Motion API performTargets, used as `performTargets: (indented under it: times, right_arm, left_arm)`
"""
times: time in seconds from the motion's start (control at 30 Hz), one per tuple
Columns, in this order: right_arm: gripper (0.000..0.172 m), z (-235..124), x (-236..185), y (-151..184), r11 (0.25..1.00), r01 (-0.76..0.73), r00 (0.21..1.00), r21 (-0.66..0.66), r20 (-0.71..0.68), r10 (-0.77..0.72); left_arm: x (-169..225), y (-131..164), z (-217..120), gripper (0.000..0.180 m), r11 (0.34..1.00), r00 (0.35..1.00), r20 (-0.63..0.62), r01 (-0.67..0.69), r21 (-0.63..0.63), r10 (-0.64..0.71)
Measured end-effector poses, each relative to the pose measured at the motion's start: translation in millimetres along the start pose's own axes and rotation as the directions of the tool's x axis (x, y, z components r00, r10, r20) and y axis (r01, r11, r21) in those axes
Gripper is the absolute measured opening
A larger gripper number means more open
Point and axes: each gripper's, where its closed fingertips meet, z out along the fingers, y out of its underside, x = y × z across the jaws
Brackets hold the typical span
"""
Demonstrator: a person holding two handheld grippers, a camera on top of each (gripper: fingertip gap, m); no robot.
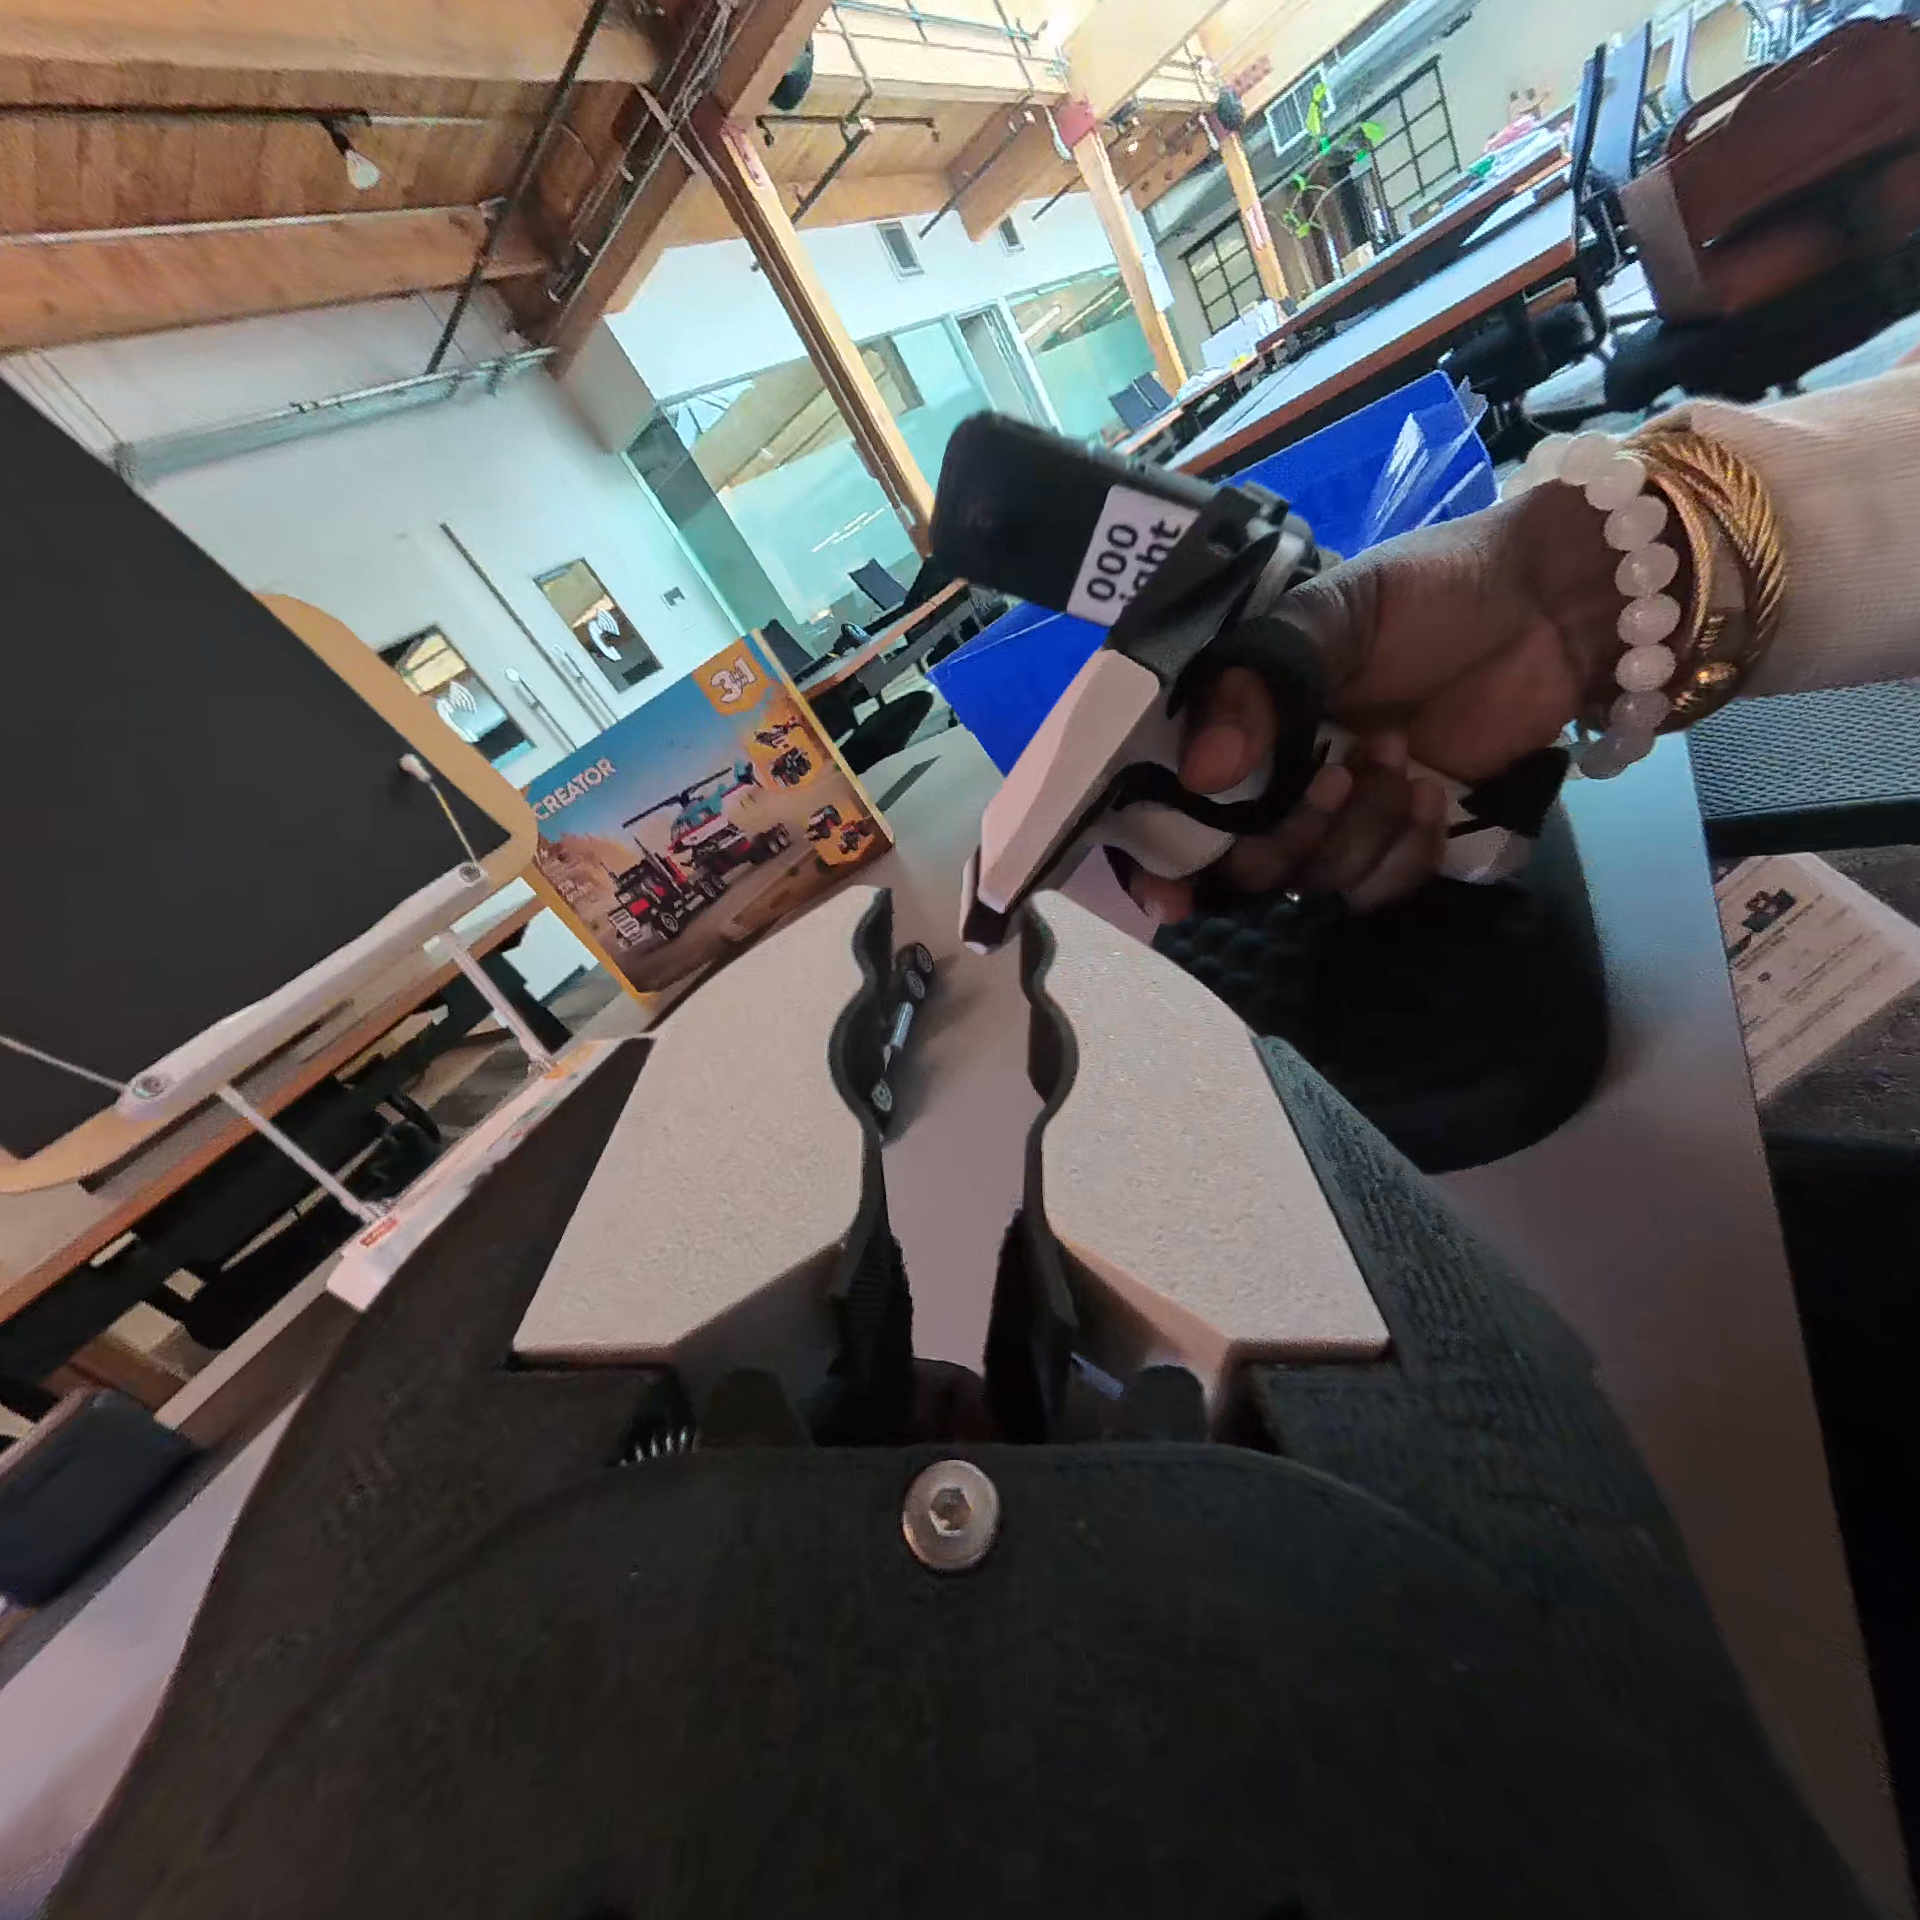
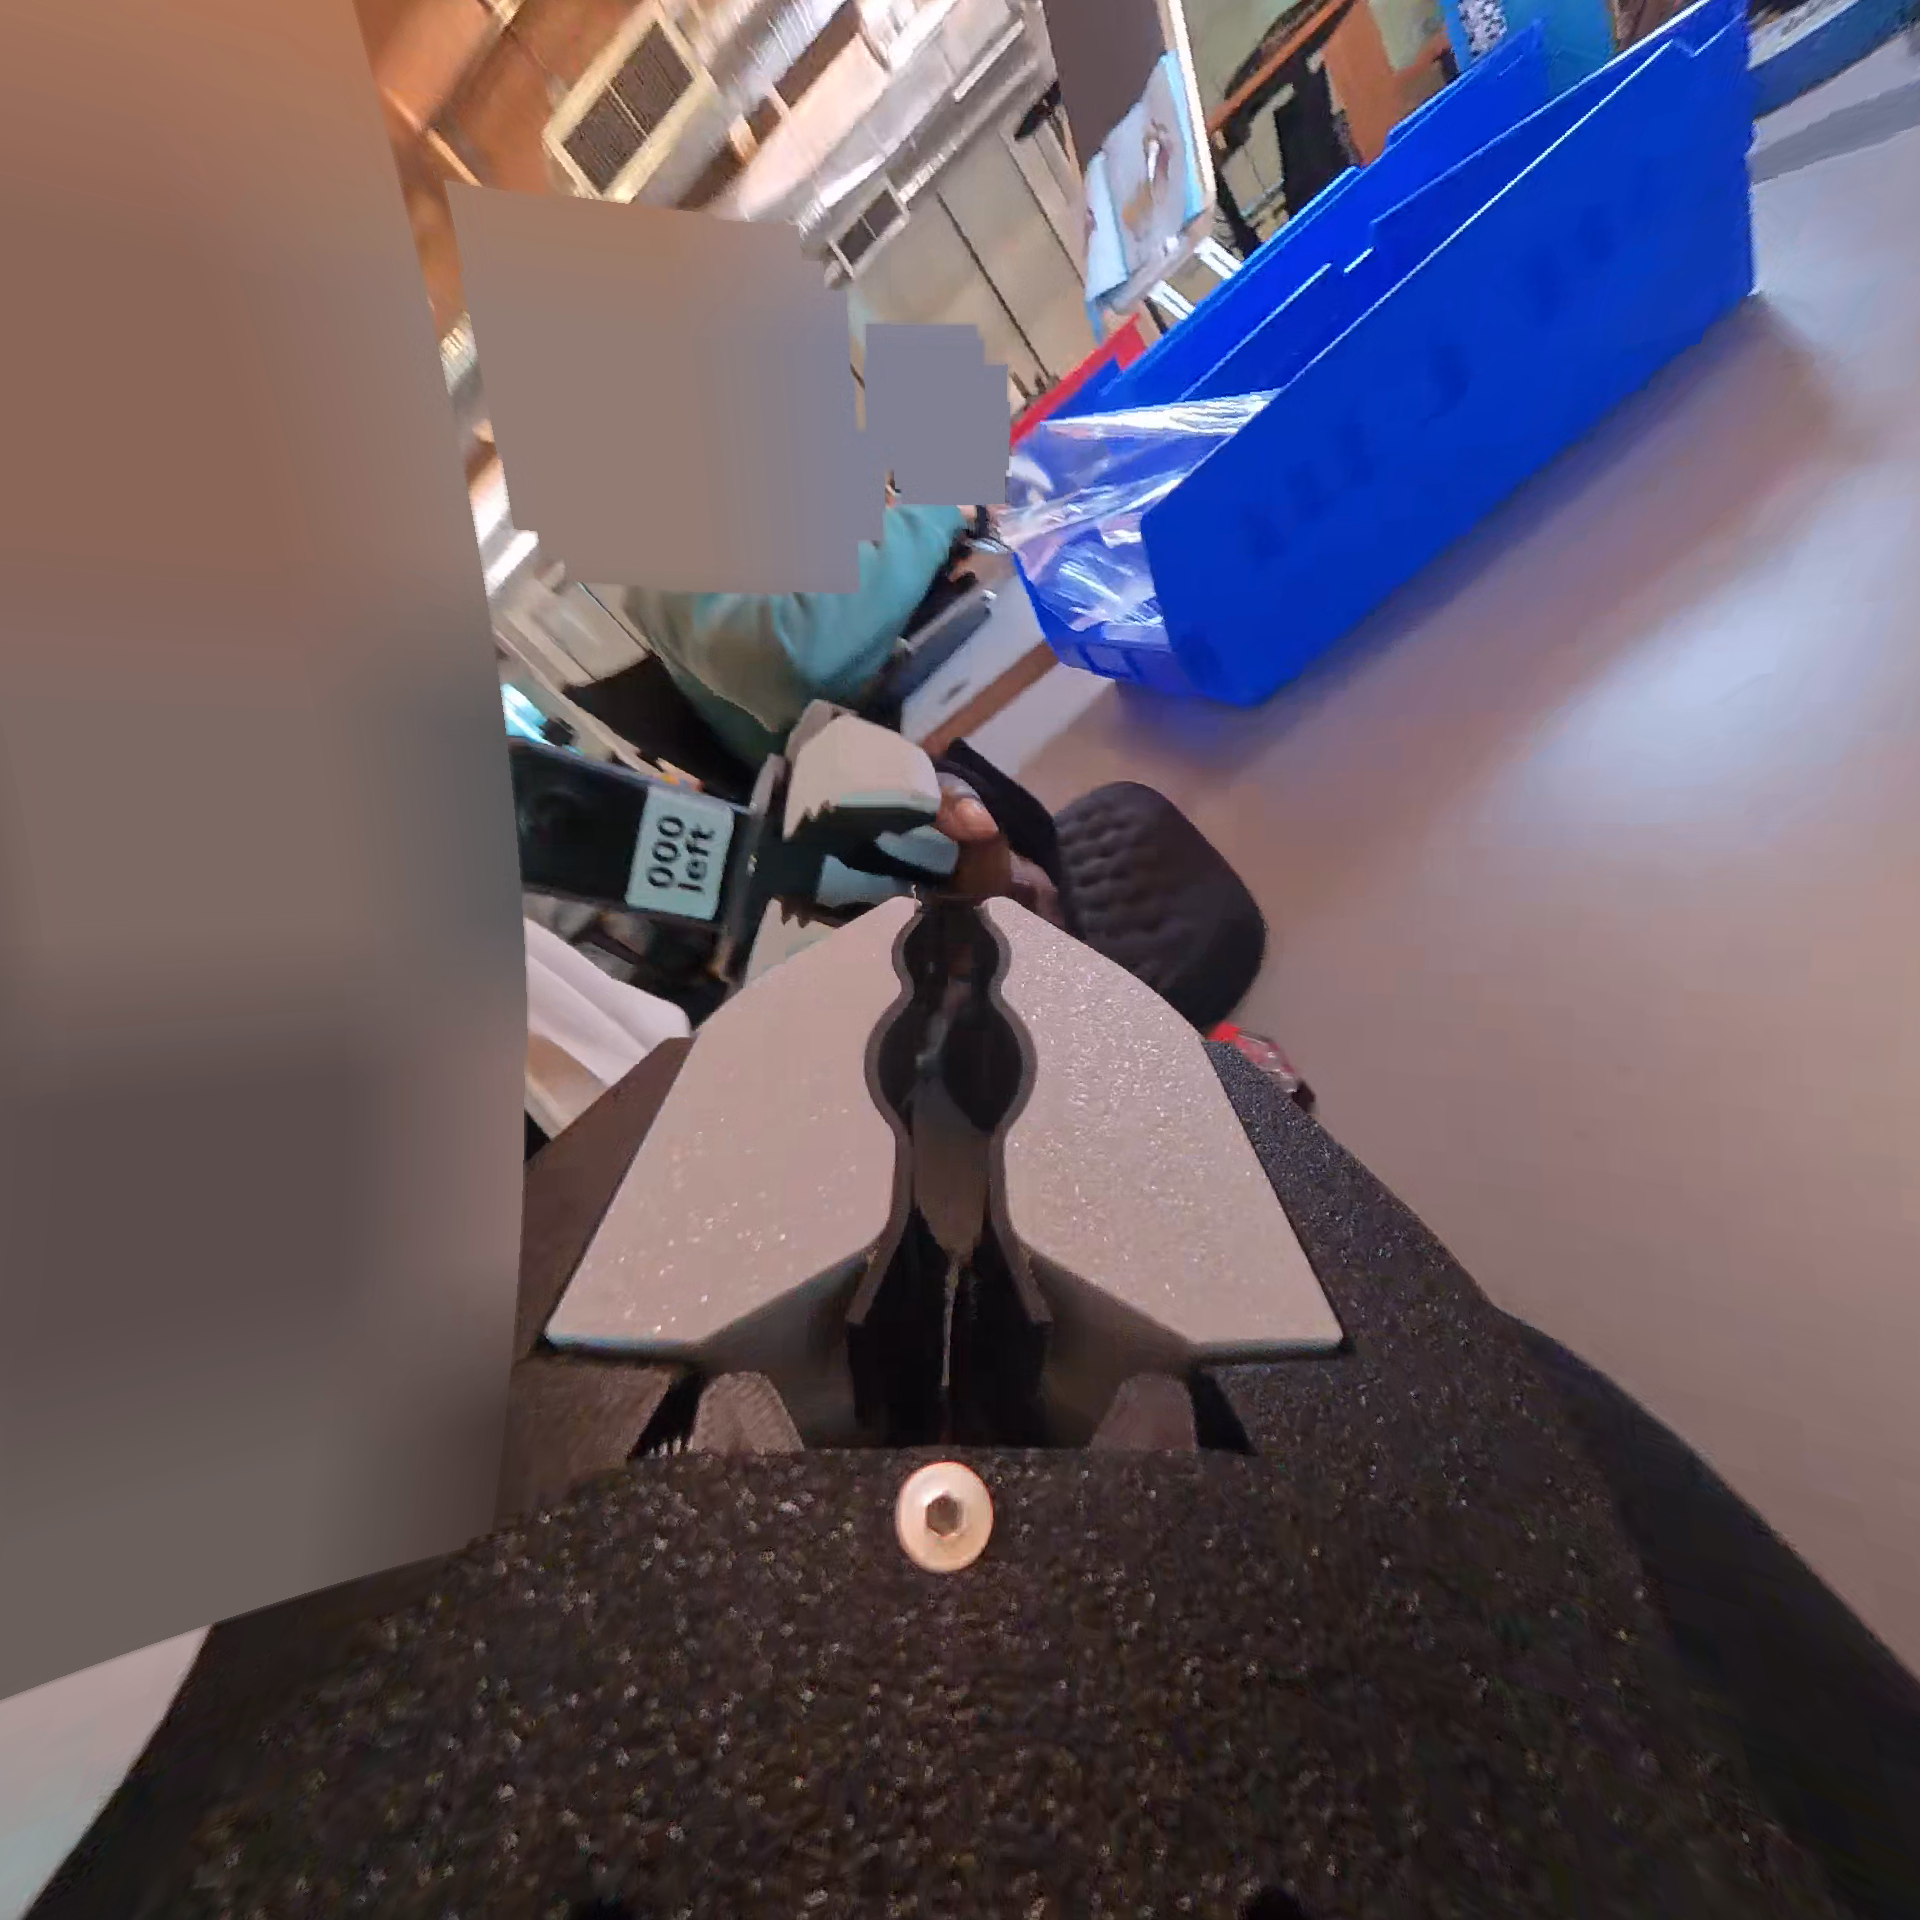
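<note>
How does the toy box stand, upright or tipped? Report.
Upright: the toy box stands on its edge on the table, picture side showing.

Toy box [image 1: 717,821] upright on the grey table [image 1: 1621,1195], 11 o'clock. Blue bins [image 2: 1455,416] at 1 o'clock, clear plastic film [image 2: 1122,468] spilling out. Black round pad [image 1: 1434,1018] at 2 o'clock.

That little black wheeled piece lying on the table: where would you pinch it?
Probably across the wheeled piece's slim middle, between the wheels at either end, with one finger on each long side. It lies lengthwise between the open fingers of the left gripper, close to one pad, so a straight-ahead approach looks suitable.
</note>
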Motion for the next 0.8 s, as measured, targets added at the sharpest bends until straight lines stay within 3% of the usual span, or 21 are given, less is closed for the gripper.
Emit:
performTargets:
  times: [0.17,0.43,0.5,0.57,0.63,0.7,0.8]
  right_arm:
    - [0.007,-1.2,-7.8,-3.6,0.996,-0.074,0.995,0.045,0.07,0.071]
    - [0.014,0.5,-10.4,-1.3,0.998,-0.049,0.995,0.049,0.086,0.044]
    - [0.023,-3.8,-5.5,-6.3,0.997,0.003,0.999,0.079,0.039,-0.006]
    - [0.025,-9.8,5.5,-7.1,0.993,0.086,0.995,0.078,-0.058,-0.082]
    - [0.026,-12.9,11.7,-6.5,0.989,0.122,0.988,0.079,-0.109,-0.113]
    - [0.026,-12.9,11.5,-6.4,0.99,0.116,0.989,0.085,-0.101,-0.107]
    - [0.025,-11.7,14.0,-5.3,0.991,0.11,0.989,0.076,-0.111,-0.101]
  left_arm:
    - [8.1,-0.8,5.1,0.015,0.998,0.998,-0.013,-0.06,-0.016,0.06]
    - [5.3,0.6,1.3,0.008,0.998,0.999,0.006,-0.039,-0.05,0.04]
    - [-14.4,6.8,-7.8,0.008,0.991,0.995,0.077,-0.056,-0.121,0.066]
    - [-61.9,18.8,-32.5,0.008,0.957,0.962,0.23,-0.082,-0.278,0.149]
    - [-121.2,20.8,-73.4,0.008,0.928,0.894,0.416,-0.001,-0.373,0.168]
    - [-166.2,25.1,-112.9,0.008,0.899,0.838,0.541,0.176,-0.401,0.077]
    - [-192.2,68.1,-153.2,0.009,0.715,0.821,0.569,0.427,-0.554,-0.049]
